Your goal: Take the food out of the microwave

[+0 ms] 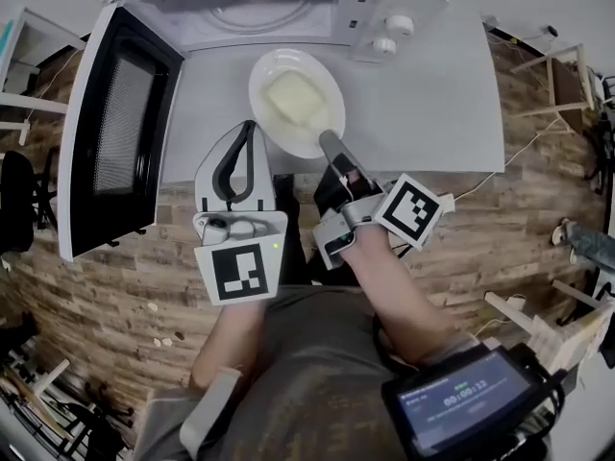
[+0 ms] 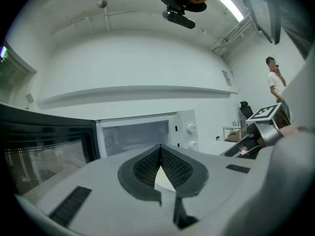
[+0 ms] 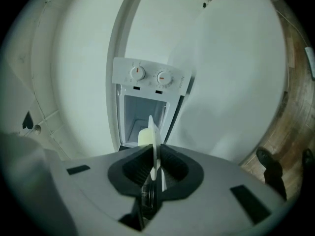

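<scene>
Right gripper is pinching only the rim of the plate, already out front of the microwave, left gripper clamped empty, so the food might tip off.

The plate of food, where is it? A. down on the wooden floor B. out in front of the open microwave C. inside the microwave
B: the plate is outside the open microwave, over the white table, its rim pinched by the right hand-held gripper.
</scene>
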{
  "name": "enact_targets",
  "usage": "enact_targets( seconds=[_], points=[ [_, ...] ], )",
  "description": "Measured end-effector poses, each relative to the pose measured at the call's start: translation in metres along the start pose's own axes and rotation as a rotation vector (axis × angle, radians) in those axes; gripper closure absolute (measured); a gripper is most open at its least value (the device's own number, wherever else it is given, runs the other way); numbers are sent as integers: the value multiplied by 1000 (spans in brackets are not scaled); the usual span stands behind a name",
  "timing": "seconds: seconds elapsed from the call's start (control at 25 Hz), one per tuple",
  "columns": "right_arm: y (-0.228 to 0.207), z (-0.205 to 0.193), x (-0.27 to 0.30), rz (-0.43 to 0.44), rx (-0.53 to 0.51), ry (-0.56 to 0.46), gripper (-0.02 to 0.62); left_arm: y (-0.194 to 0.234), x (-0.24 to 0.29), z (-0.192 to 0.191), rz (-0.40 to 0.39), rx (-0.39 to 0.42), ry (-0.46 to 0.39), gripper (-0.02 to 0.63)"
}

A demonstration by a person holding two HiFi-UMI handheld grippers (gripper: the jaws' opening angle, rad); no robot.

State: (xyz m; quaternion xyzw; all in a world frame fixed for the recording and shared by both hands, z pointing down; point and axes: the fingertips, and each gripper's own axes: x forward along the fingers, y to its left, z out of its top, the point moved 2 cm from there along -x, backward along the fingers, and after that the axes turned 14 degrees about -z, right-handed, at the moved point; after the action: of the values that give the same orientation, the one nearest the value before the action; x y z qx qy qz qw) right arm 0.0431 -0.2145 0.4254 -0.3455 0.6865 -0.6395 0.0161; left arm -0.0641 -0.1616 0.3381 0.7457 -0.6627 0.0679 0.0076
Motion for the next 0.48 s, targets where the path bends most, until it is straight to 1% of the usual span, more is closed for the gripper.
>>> enact_targets(
  seconds=[0.2,0.36,0.48],
  points=[
    [-31,17,-28,-37,20,-63,549,-32,9,-6,-62,1,-2,598],
    [-49,29,-56,-54,41,-129,549,-60,15,-2,-128,8,-1,598],
    [-63,41,-73,-82,62,-175,549,-77,27,5,-178,22,-18,598]
  ],
)
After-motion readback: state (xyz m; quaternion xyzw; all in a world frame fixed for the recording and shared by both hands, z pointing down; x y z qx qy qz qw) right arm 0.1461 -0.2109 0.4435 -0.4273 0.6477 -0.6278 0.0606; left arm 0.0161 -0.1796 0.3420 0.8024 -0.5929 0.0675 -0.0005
